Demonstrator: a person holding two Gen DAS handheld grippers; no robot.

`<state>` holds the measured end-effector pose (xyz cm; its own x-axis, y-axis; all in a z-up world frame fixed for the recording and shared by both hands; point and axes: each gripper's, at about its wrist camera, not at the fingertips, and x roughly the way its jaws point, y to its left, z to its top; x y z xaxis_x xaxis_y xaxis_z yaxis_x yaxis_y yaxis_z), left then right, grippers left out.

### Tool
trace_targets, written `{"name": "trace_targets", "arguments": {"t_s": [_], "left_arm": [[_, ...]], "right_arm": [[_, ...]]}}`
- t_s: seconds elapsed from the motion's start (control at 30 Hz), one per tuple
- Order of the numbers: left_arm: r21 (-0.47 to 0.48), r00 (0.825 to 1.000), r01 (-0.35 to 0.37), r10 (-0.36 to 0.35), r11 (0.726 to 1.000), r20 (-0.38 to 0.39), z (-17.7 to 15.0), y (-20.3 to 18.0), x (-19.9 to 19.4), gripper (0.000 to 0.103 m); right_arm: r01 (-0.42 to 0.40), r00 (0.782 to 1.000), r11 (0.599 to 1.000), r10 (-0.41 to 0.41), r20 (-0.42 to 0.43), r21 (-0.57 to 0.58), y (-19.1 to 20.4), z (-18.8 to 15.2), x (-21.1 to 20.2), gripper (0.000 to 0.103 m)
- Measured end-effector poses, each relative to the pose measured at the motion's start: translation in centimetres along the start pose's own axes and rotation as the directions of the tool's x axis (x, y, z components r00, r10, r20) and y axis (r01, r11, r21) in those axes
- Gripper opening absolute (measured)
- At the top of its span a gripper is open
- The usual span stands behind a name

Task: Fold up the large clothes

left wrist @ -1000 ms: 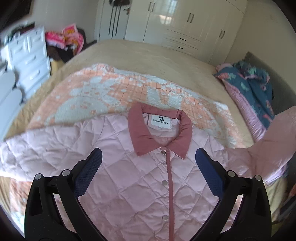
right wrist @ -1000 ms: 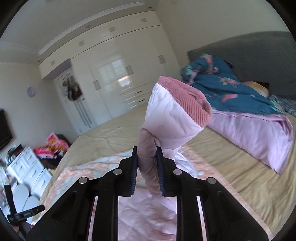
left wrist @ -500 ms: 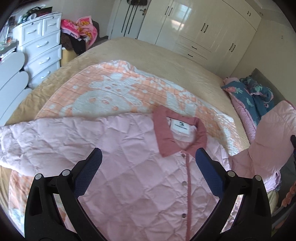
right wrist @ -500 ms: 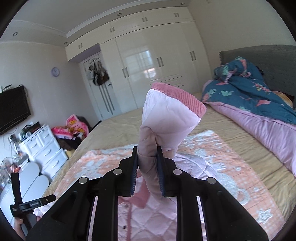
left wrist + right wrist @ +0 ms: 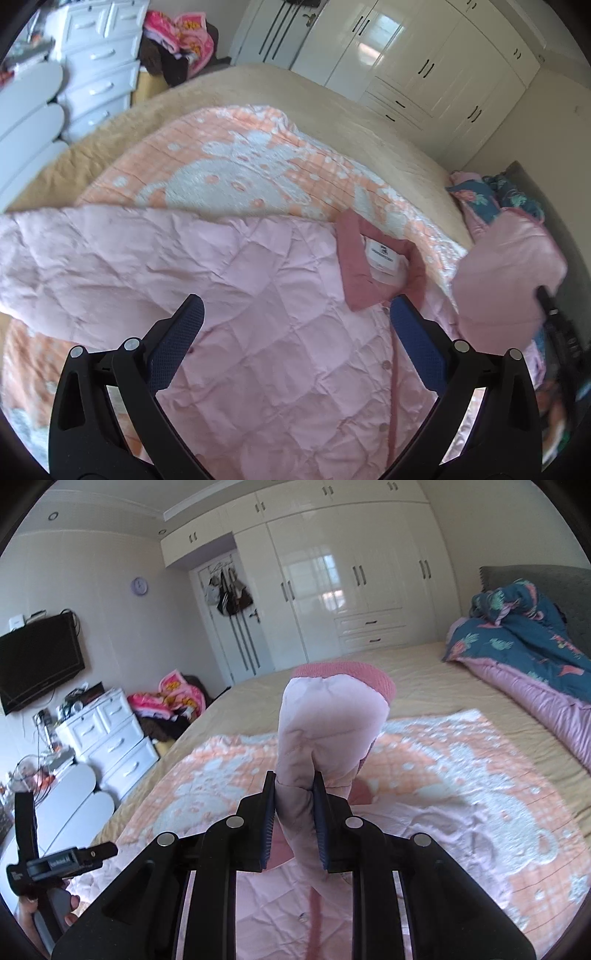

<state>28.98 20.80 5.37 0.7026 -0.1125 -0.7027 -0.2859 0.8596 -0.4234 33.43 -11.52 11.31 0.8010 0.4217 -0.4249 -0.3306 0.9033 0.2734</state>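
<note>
A pink quilted jacket (image 5: 280, 325) with a darker pink collar (image 5: 373, 266) and a snap placket lies front-up on an orange and white blanket (image 5: 236, 173) on the bed. My left gripper (image 5: 295, 317) is open and empty, held above the jacket's chest; the far sleeve (image 5: 55, 251) stretches out left. My right gripper (image 5: 294, 786) is shut on the other sleeve (image 5: 328, 723) just below its ribbed pink cuff (image 5: 354, 672) and holds it up above the jacket. That raised sleeve also shows in the left wrist view (image 5: 509, 266).
A tan bedspread (image 5: 295, 96) covers the bed. A rolled blue and pink duvet (image 5: 524, 657) lies by the grey headboard. A white drawer chest (image 5: 110, 746) and a pile of clothes (image 5: 170, 698) stand left of the bed. White wardrobes (image 5: 351, 587) line the far wall.
My left gripper has swung left, so the collar now sits to its right. My right gripper has carried the raised sleeve left and lower, over the jacket.
</note>
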Motion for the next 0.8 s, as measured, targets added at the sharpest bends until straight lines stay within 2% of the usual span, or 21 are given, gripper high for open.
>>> {"name": "trace_targets", "arguments": {"t_s": [0.1,0.23,0.4,0.53,0.77,0.8], "left_arm": [[-0.042,0.997,0.077,-0.077,0.996,-0.018,-0.5,0.9,0.6,0.095],[-0.041,0.996,0.081,-0.082,0.996,-0.031,-1.0,1.3,1.3,0.095],[-0.089,0.986,0.147,-0.153,0.985,-0.065,-1.3,1.9,2.4,0.095],[-0.14,0.967,0.224,-0.238,0.964,-0.092,-1.7,2.3,3.4,0.095],[-0.184,0.953,0.249,-0.274,0.951,-0.126,-2.8,2.4,5.5,0.095],[-0.193,0.95,0.254,-0.282,0.948,-0.134,-3.0,2.4,5.8,0.095]], "right_arm": [[-0.021,0.999,1.0,0.02,-0.034,-0.022,1.4,-1.9,1.7,0.018],[-0.045,0.995,0.998,0.041,-0.087,-0.05,3.3,-4.8,3.9,0.018],[-0.079,0.985,0.994,0.066,-0.161,-0.076,5.1,-8.6,6.2,0.019],[-0.145,0.967,0.985,0.12,-0.227,-0.097,6.9,-11.7,7.4,0.021],[-0.197,0.929,0.972,0.144,-0.341,-0.127,8.3,-15.2,8.7,0.028],[-0.206,0.922,0.971,0.152,-0.355,-0.119,8.3,-15.5,8.8,0.032]]}}
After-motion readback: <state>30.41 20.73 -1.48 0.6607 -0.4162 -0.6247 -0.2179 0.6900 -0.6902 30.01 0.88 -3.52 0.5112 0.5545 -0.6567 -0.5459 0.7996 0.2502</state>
